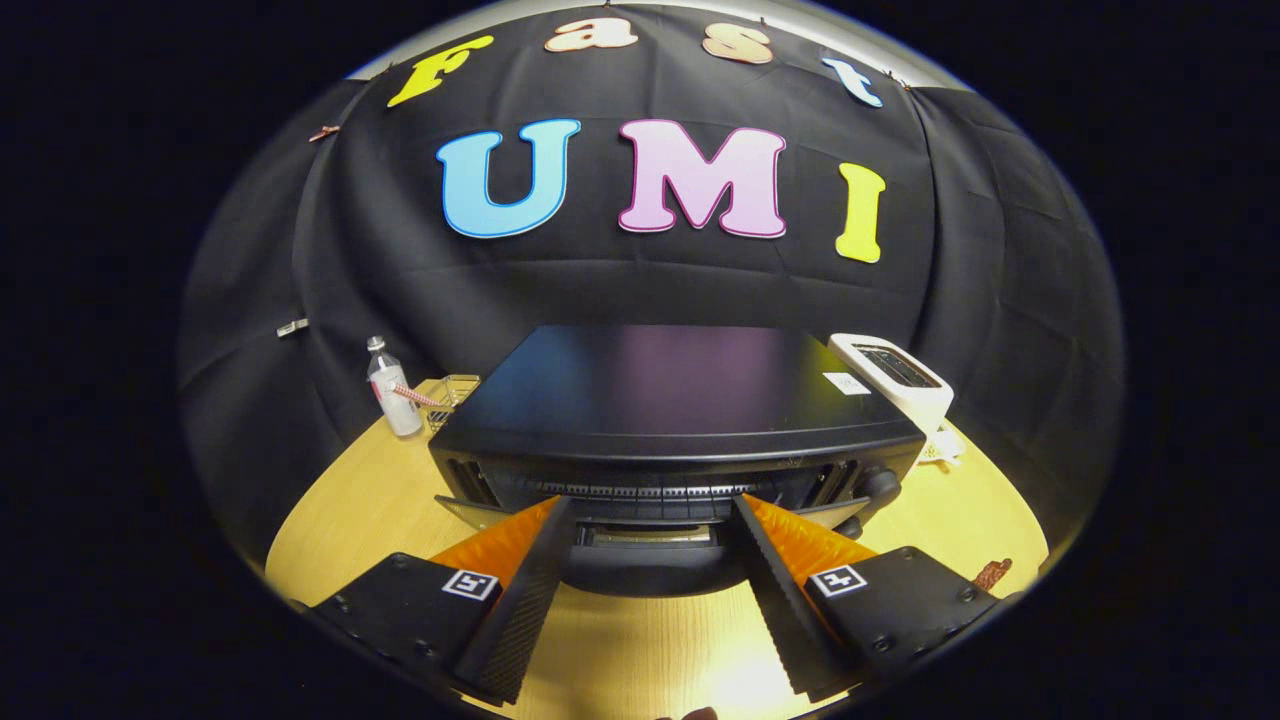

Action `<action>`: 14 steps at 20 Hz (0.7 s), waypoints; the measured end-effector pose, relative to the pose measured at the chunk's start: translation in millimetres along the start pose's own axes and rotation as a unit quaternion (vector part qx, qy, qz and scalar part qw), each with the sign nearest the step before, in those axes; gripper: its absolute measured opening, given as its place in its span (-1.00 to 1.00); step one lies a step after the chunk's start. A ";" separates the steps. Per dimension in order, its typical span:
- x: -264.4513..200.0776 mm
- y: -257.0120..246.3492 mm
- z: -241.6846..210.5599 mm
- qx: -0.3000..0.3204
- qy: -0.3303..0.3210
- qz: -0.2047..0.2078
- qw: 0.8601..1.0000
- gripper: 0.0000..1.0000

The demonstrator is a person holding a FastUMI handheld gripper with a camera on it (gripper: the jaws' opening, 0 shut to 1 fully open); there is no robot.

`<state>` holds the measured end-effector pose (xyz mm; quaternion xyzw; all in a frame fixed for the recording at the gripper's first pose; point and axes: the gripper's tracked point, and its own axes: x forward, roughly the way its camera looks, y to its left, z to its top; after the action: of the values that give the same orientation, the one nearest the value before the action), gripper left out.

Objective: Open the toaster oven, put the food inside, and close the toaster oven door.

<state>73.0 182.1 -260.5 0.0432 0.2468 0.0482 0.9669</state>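
Note:
A black toaster oven stands on the wooden table, just ahead of my fingers. Its door hangs partly lowered toward me, and a wire rack shows in the gap above it. My gripper is open. The two black ribbed fingers flank the door's top edge and handle without visibly pressing on them. A small brown piece of food lies on the table to the right of the right finger.
A white pop-up toaster stands behind the oven's right corner. A small bottle and a wire basket stand at the oven's back left. The oven's knob sticks out on its right front.

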 end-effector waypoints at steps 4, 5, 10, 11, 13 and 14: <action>-13.1 0.6 -12.7 -0.002 0.005 0.002 1.000 0.93; -15.8 0.1 -17.9 0.000 0.009 0.001 1.000 0.93; -31.7 -0.1 -45.0 -0.005 0.027 0.001 1.000 0.93; -35.2 -0.7 -51.5 -0.006 0.033 0.002 0.999 0.93; -40.0 -1.0 -64.1 -0.008 0.045 0.003 0.999 0.93; -41.9 -1.3 -70.7 -0.009 0.052 0.004 0.999 0.93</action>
<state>2.5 180.2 -302.7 0.0331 0.2958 0.0562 0.9530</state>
